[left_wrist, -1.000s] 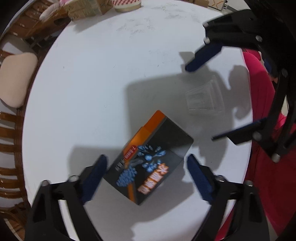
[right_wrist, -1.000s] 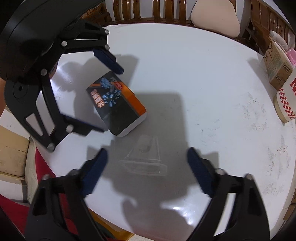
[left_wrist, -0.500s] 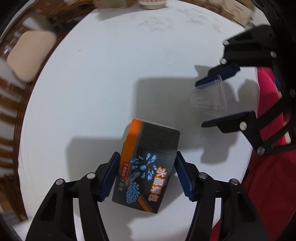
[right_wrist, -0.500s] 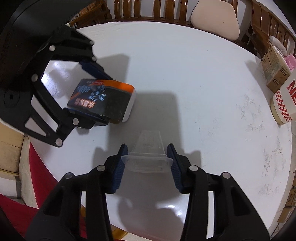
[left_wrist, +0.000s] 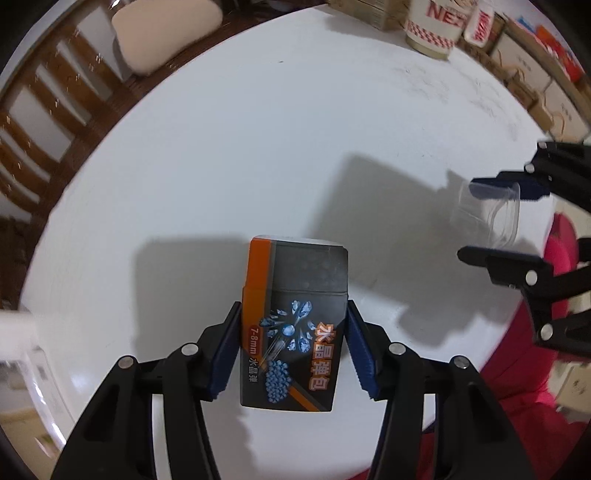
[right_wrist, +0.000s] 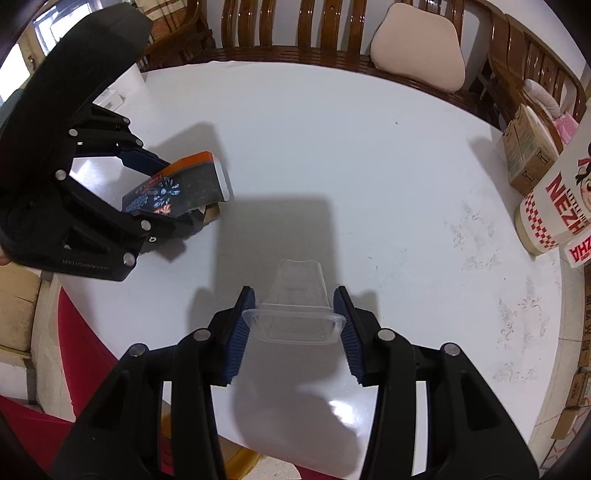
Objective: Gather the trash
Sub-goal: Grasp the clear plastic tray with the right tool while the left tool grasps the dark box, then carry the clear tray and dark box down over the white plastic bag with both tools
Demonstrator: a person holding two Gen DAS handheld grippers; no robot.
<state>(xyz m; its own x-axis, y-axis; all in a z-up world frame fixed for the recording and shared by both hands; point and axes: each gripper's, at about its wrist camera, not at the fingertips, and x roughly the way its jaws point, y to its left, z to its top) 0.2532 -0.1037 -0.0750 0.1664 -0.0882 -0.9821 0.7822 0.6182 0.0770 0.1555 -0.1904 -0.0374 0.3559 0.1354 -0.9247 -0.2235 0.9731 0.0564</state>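
L claw [left_wrist: 293, 345] pinching black-orange box [left_wrist: 293, 325] by its long sides, above white desk [left_wrist: 258, 147] | R claw [right_wrist: 293, 325] pinching clear plastic cup [right_wrist: 295, 306] near its rim, over near desk edge | risk: my thin cup may buckle and pop free if squeezed harder; box, held low, may pivot.

A broad stretch of white table [right_wrist: 332, 147] lies open across the middle and upper frame in the right wrist view, offering passage. At left, the left gripper [right_wrist: 177, 206] with its box [right_wrist: 177, 192] blocks the way. At far right, a checked tub [right_wrist: 550, 218] and cartons [right_wrist: 528, 147] crowd the table edge. Wooden chairs [right_wrist: 295, 29] ring the top.
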